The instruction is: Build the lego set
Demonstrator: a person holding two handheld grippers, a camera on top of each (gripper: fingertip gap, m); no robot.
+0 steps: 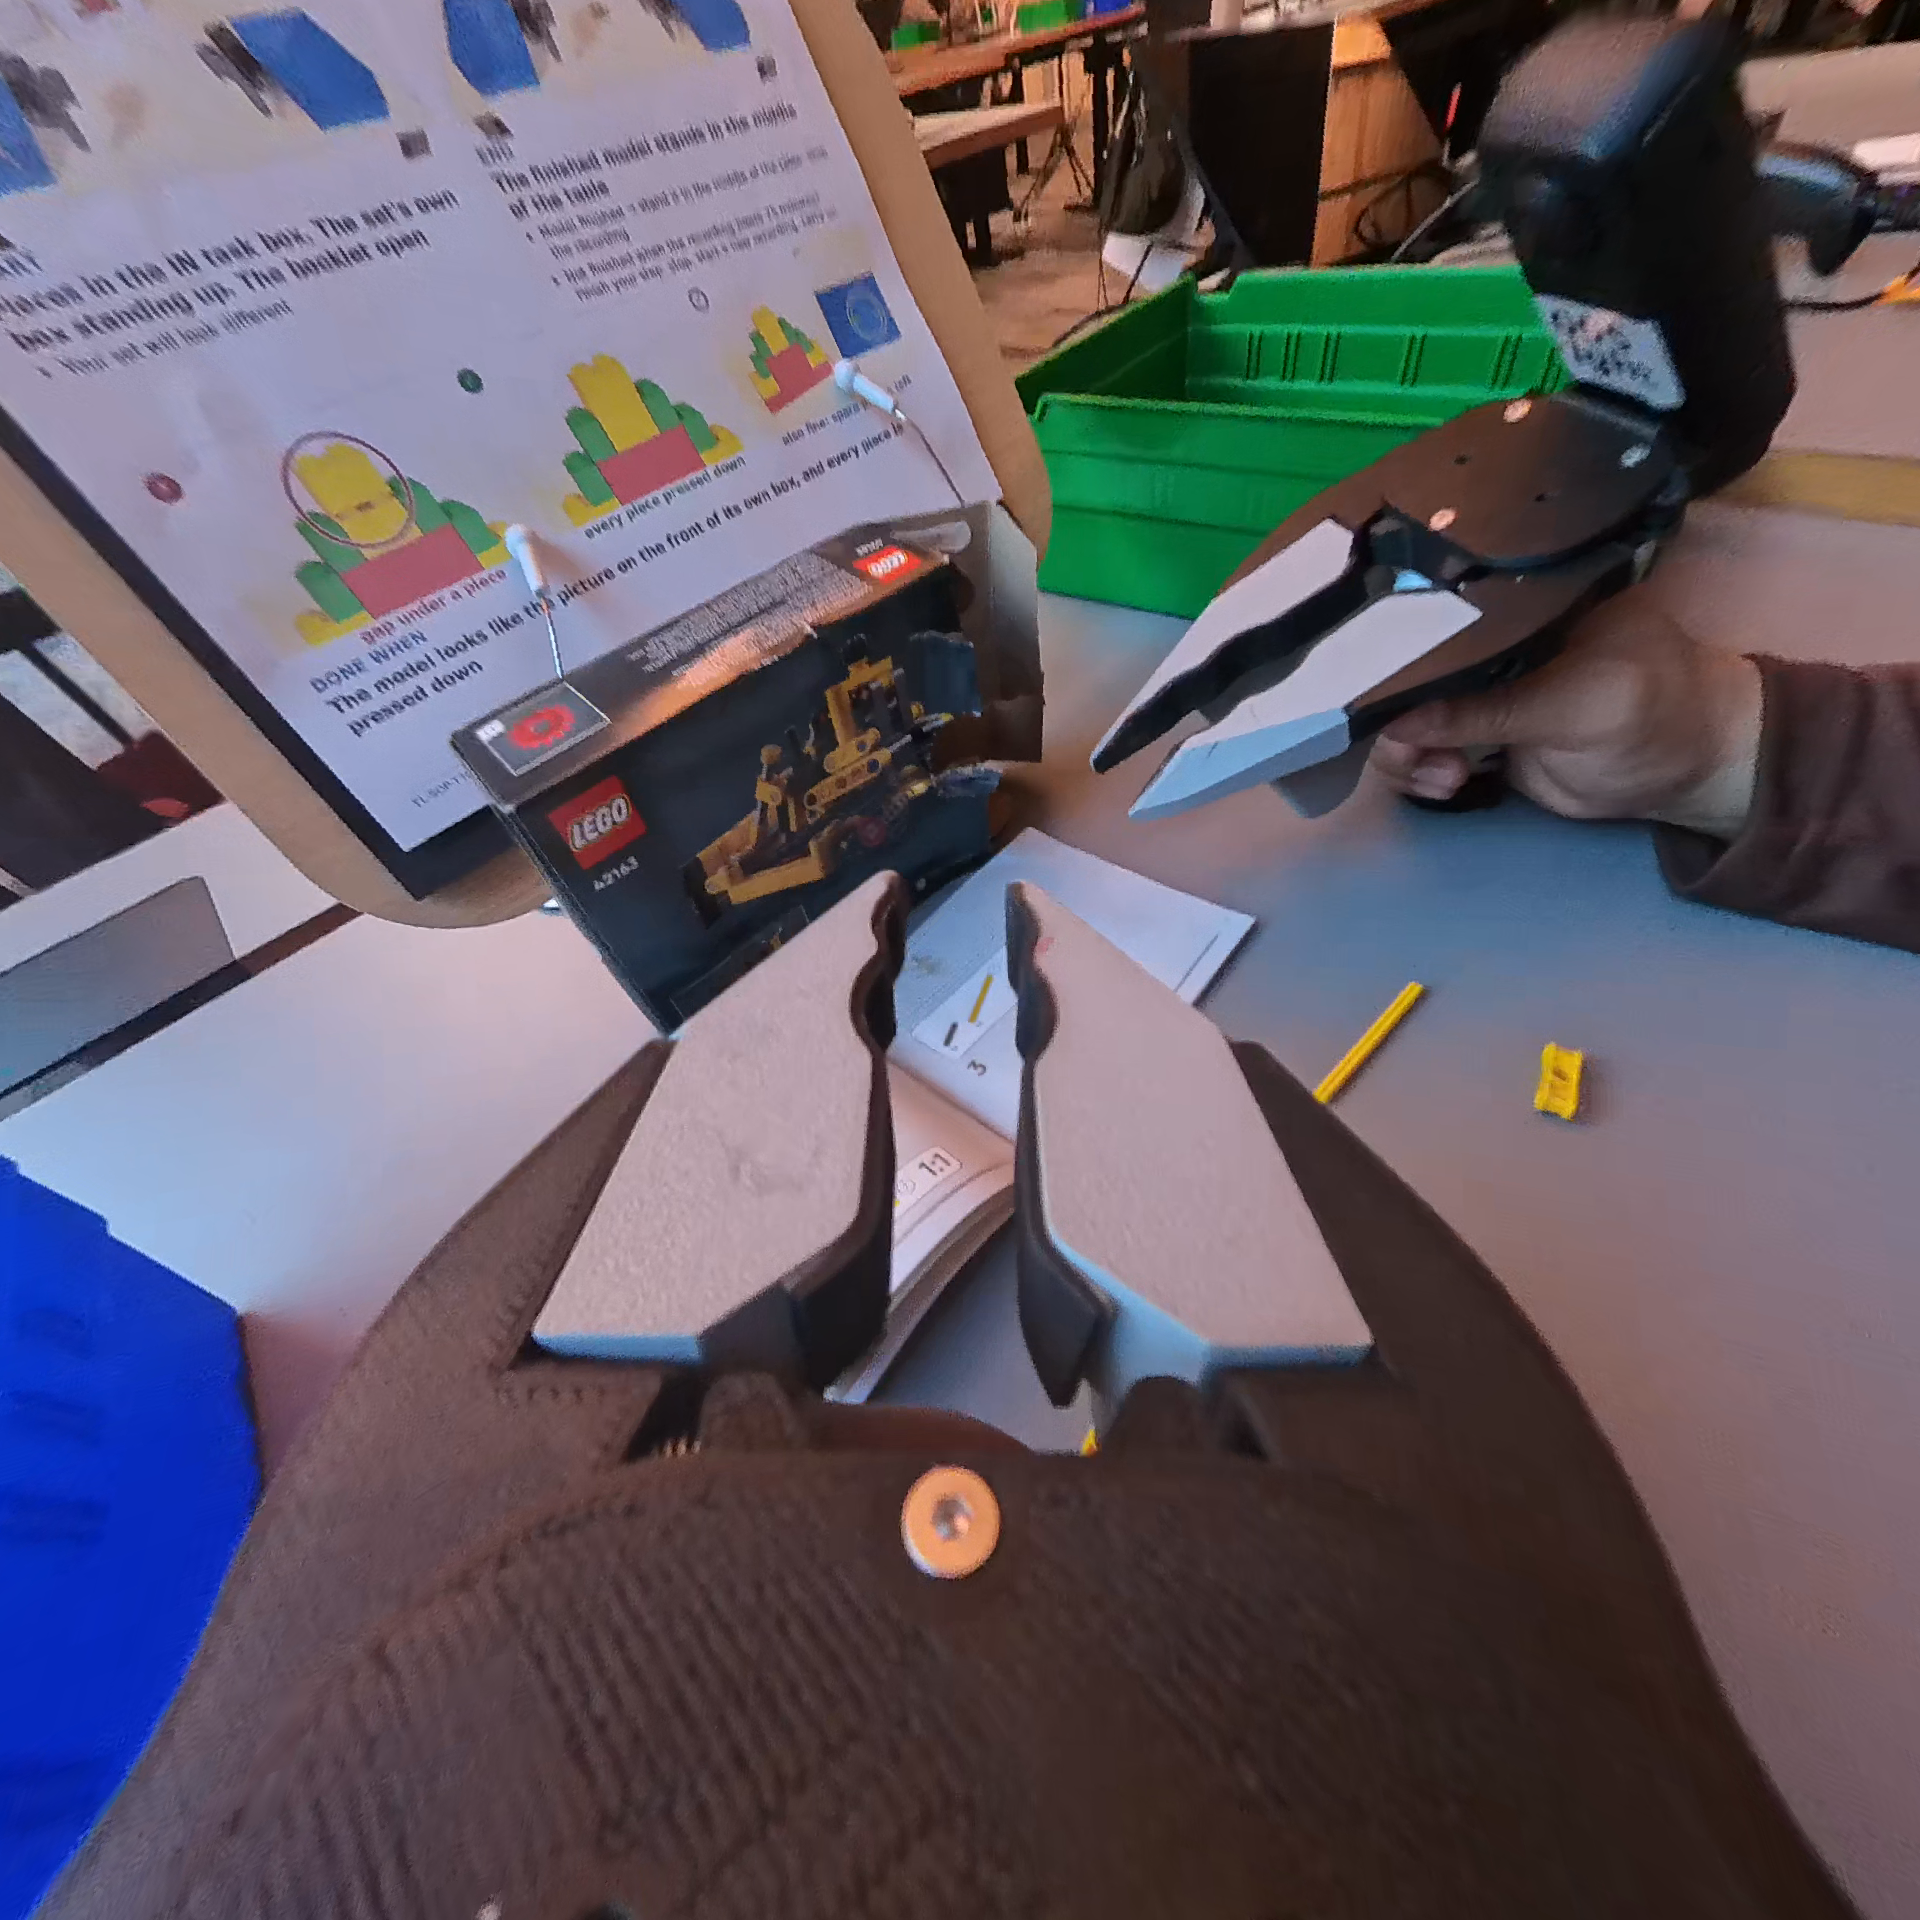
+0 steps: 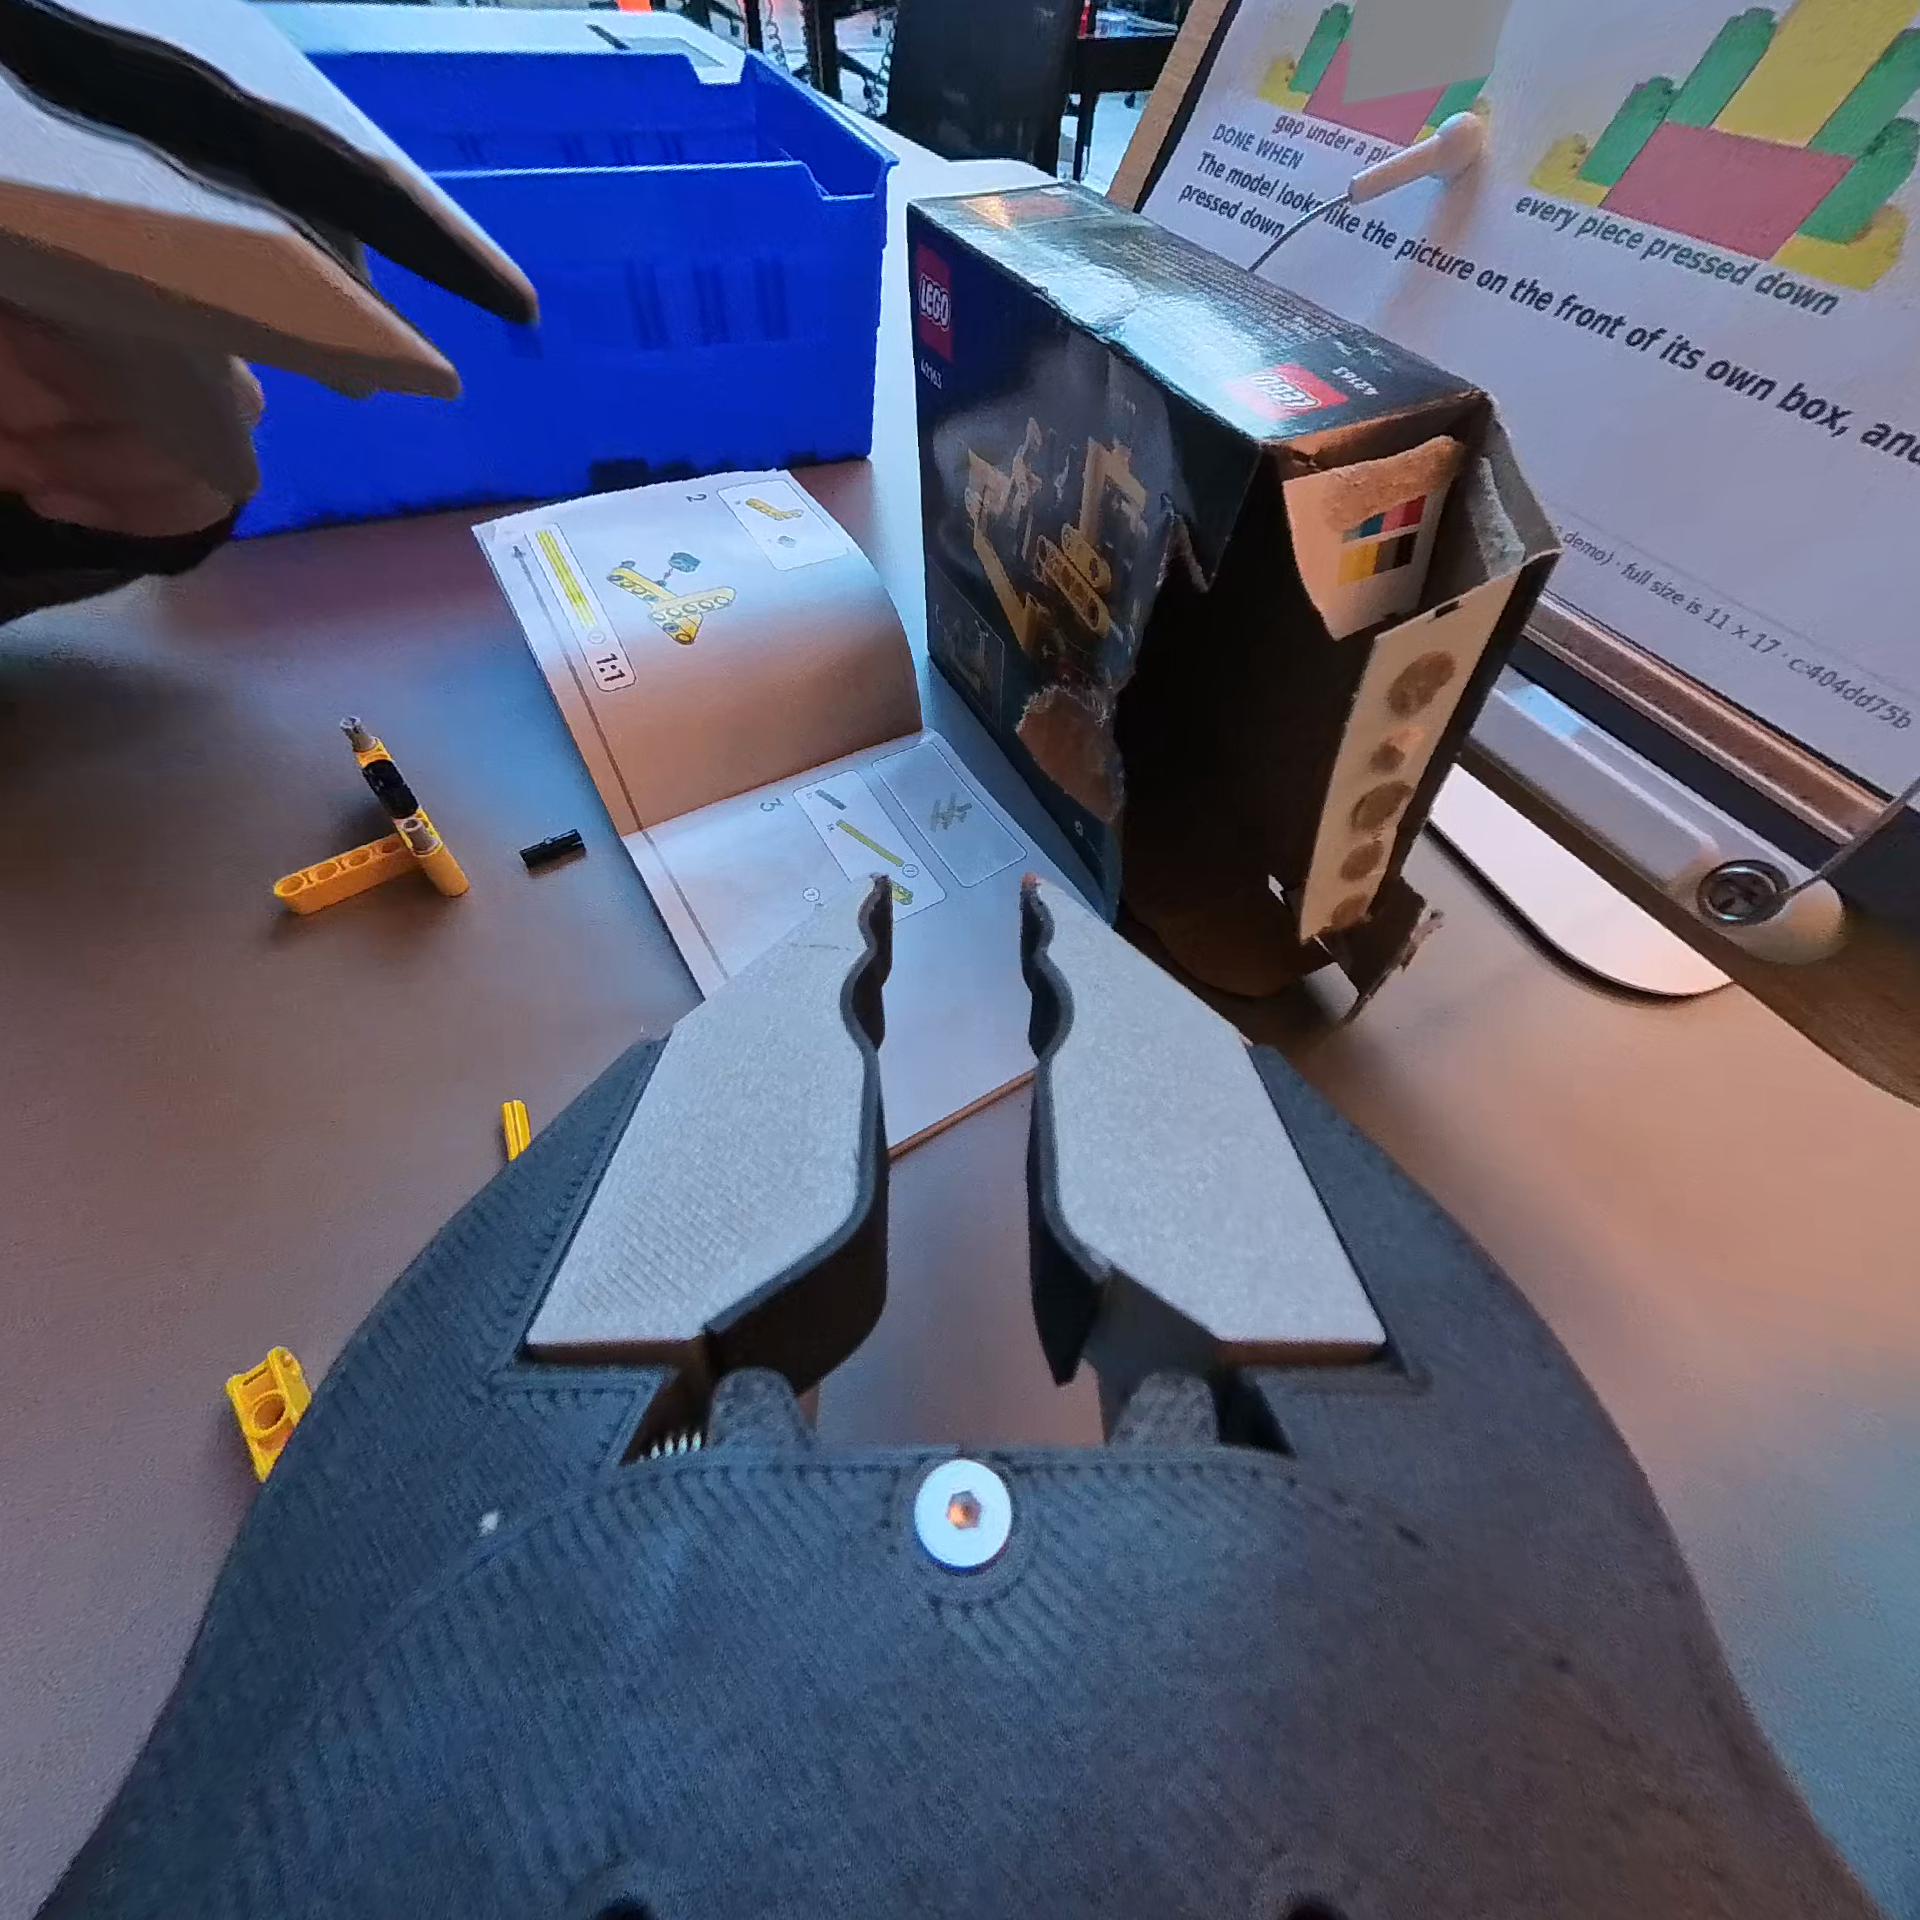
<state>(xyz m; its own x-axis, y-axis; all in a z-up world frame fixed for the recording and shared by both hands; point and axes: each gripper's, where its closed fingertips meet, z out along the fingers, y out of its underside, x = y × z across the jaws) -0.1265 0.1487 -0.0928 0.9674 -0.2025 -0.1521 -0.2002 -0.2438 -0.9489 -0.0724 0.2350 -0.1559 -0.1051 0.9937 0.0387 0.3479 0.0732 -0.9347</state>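
My left gripper (image 1: 956,914) is open and empty, hovering over the open instruction booklet (image 1: 1101,935). My right gripper (image 2: 954,904) is open and empty above the booklet's near page (image 2: 727,665); it also shows in the left wrist view (image 1: 1122,788), held by a hand. A small yellow beam assembly (image 2: 395,831) with an upright part stands on the table left of the booklet, with a black pin (image 2: 551,849) beside it. A yellow axle (image 1: 1369,1039) and a small yellow connector (image 1: 1558,1081) lie loose on the table. The left gripper (image 2: 494,348) shows at the upper left.
The torn dark set box (image 2: 1091,499) stands behind the booklet, in front of an instruction poster (image 2: 1662,260) on a board. A blue bin (image 2: 644,291) stands at the back left, a green bin (image 1: 1278,416) at the back right. Another yellow connector (image 2: 268,1403) lies near my right gripper. The grippers' ends are close to 12 centimetres from one another. The black pin (image 2: 551,849) is about equally far from each gripper, around 12 centimetres. The small yellow connector (image 1: 1558,1081) is about 15 centimetres from my right fingertips. It turns up in the right wrist view (image 2: 275,1410) as well.
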